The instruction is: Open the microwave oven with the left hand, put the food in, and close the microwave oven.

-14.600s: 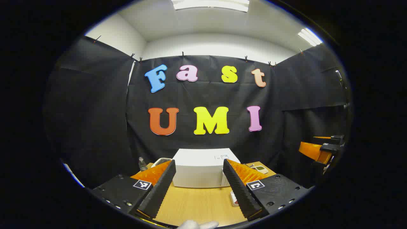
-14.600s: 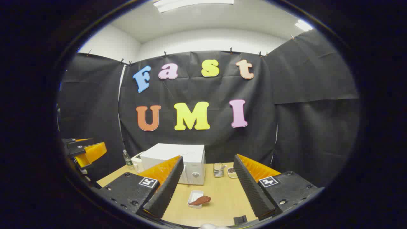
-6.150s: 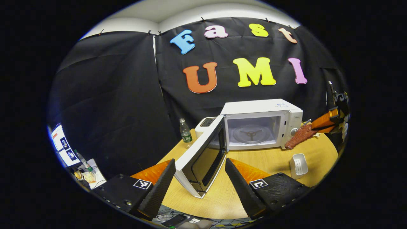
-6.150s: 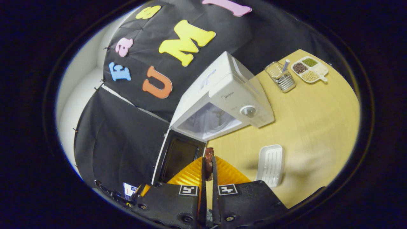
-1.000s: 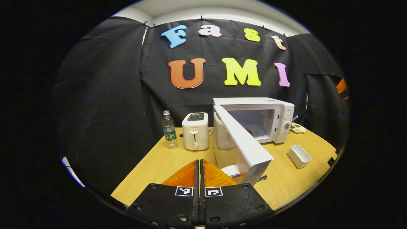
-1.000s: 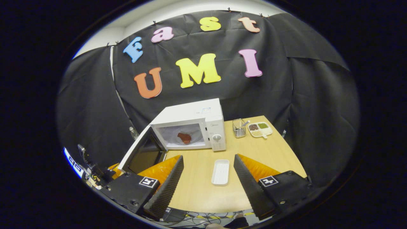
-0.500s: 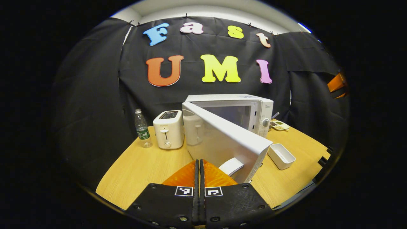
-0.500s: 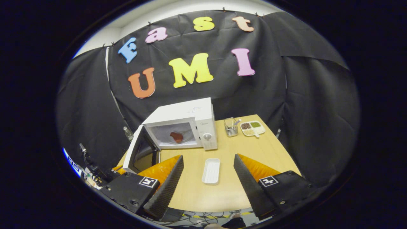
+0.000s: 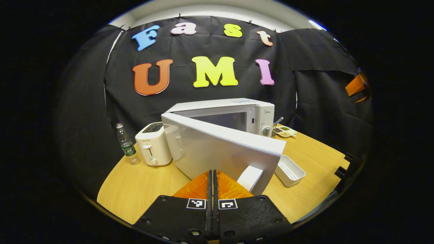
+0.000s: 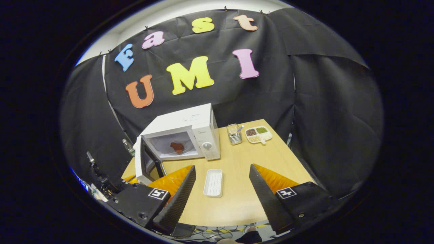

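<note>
Fingers (image 10: 184, 193) apart; food (image 10: 176, 147) inside microwave (image 10: 200, 130)

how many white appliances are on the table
2. The microwave stands at the back of the table with its door partly open. The toaster sits just left of it, next to a water bottle. Others may be hidden behind the door.

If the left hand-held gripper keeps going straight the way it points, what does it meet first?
Most likely the outer face of the microwave door, which stands half open right ahead of the shut left hand-held gripper. Whether they already touch is unclear.
</note>
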A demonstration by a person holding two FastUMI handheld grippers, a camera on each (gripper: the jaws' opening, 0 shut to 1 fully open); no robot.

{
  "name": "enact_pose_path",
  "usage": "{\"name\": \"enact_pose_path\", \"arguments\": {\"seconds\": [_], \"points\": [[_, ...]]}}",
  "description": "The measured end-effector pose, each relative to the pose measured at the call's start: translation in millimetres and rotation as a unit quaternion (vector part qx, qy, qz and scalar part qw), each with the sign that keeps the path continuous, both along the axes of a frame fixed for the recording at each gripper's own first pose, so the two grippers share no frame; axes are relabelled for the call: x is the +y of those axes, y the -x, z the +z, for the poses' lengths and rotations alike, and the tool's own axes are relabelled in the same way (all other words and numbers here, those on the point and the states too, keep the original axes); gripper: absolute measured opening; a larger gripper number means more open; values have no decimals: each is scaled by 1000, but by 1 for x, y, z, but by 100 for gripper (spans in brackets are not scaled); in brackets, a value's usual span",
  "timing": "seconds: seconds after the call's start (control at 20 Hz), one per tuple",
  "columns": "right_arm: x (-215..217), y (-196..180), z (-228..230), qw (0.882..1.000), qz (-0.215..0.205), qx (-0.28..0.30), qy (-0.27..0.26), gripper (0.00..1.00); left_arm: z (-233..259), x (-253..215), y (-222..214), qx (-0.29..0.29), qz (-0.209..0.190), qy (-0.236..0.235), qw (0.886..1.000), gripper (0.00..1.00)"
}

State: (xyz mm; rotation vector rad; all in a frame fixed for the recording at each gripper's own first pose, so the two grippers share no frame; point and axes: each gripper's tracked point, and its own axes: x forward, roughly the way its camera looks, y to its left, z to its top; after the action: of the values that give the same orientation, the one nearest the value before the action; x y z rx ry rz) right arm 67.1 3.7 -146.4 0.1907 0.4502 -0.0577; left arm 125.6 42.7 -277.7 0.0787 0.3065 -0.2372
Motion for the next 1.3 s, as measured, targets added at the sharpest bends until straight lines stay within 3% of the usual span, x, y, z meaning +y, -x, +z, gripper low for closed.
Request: {"name": "enact_pose_path", "arguments": {"seconds": [0.6, 1.3], "points": [[-54, -32, -3, 1000, -6, -2, 2, 100, 2, -95, -76, 0, -46, 11, 999, 0], [-124, -64, -19, 1000, 14, 14, -10, 100, -3, -148, -182, 8, 11, 23, 1000, 0]]}}
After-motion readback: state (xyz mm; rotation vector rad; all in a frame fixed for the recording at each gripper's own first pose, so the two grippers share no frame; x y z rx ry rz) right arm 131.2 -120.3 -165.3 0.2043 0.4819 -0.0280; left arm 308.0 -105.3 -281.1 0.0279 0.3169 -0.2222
